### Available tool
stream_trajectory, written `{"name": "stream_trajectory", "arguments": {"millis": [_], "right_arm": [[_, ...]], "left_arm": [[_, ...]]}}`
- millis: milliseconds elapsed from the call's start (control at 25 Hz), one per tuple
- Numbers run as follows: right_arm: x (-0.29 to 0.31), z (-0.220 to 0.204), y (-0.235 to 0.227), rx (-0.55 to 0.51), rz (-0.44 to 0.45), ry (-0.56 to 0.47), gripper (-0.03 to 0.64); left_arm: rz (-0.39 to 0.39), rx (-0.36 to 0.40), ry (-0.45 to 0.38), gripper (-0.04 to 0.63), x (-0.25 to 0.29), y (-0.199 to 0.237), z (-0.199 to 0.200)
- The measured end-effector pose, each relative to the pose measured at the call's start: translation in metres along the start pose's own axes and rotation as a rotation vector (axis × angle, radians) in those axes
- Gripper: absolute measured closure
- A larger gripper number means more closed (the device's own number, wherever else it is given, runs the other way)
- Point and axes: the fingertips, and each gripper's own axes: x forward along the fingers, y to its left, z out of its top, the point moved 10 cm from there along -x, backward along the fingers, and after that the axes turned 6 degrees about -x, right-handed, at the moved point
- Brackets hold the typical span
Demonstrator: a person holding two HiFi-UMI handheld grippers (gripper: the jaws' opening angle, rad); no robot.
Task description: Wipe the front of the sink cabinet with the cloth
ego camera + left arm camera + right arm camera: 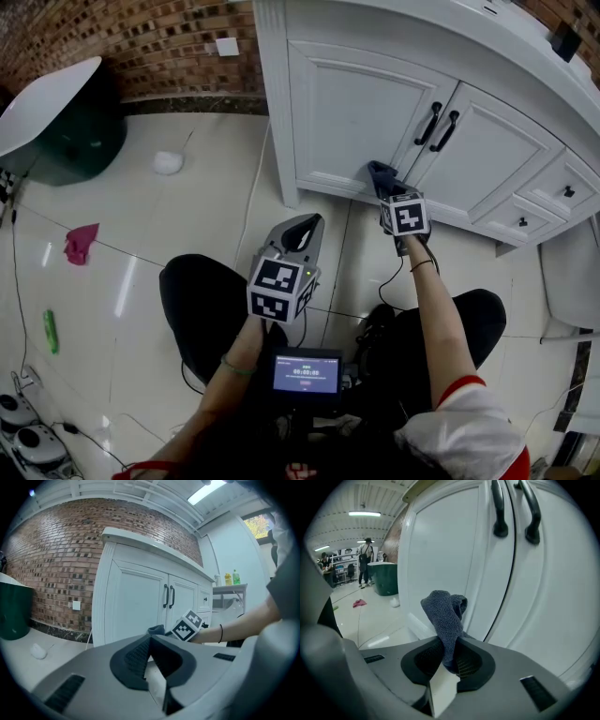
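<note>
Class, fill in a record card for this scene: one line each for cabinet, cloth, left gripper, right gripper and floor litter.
cabinet: white sink cabinet, doors shut, black handles
cloth: cloth, dark grey, bunched, low at the cabinet front
left gripper: left gripper, shut, empty, back from the cabinet
right gripper: right gripper, shut on cloth
floor: pink rag, green object

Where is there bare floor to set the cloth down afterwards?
Bare tile lies between the white lump and the corner post of the cabinet, and between the pink rag and the person's left knee. Crowded: between the knees, around the lit screen, and the lower-left corner with white gear.
</note>
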Motion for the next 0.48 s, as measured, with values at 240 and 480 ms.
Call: {"name": "stream_trajectory", "arguments": {"millis": [240,480], "right_arm": [[0.017,-0.032,0.000,0.032,0.019,0.095,0.558],[-0.046,0.004,-0.019,0.022,0.074,-0.062,0.556]], "left_arm": [[0.012,-0.001,0.018,0.558,0.004,0.003,-0.003],[-0.016,0.028,0.001,0.558,0.013,-0.011,0.006]]}}
